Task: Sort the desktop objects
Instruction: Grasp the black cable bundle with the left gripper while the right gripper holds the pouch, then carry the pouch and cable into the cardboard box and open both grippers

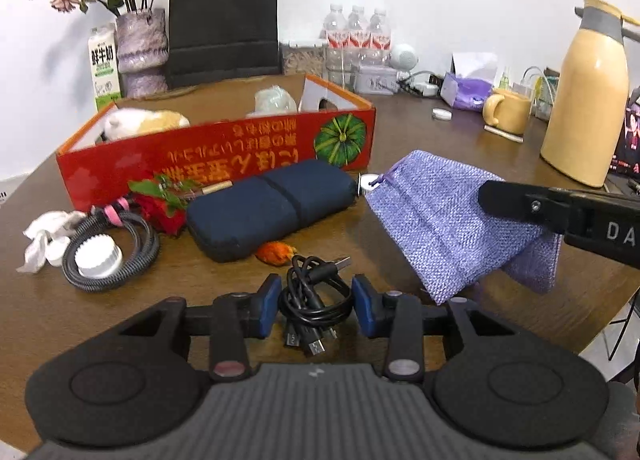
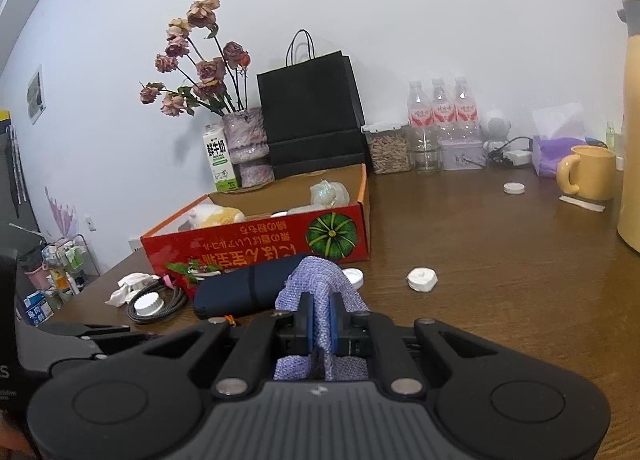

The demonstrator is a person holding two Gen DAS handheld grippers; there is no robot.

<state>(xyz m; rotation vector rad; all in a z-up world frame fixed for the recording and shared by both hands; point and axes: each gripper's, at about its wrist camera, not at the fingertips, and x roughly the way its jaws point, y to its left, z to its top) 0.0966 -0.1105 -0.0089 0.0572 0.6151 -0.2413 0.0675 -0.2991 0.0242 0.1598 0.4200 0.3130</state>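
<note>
Brown desk [image 1: 460, 139], clutter everywhere, both grippers busy.
Black cable bundle [image 1: 316, 292] lay between the left gripper [image 1: 316, 300] pads, jaws spread (not touching it); right gripper [image 2: 322, 324] pinched the purple pouch [image 1: 448, 211], lifted beside the red box [image 1: 208, 163].

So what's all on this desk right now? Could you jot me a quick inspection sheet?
Surface: brown wooden table, crowded.
Job's things: purple woven pouch; navy case; red cardboard box with soft toys inside.
Clutter: crumpled tissue, white cap, artificial rose.
Grippers: right gripper shut on the pouch, lifting it; left gripper straddling the black cable bundle, pads not clearly pressing.
Cables: black bundle; grey coiled cord.
Surroundings: white wall, vase of dried flowers, black paper bag, yellow jug.
</note>
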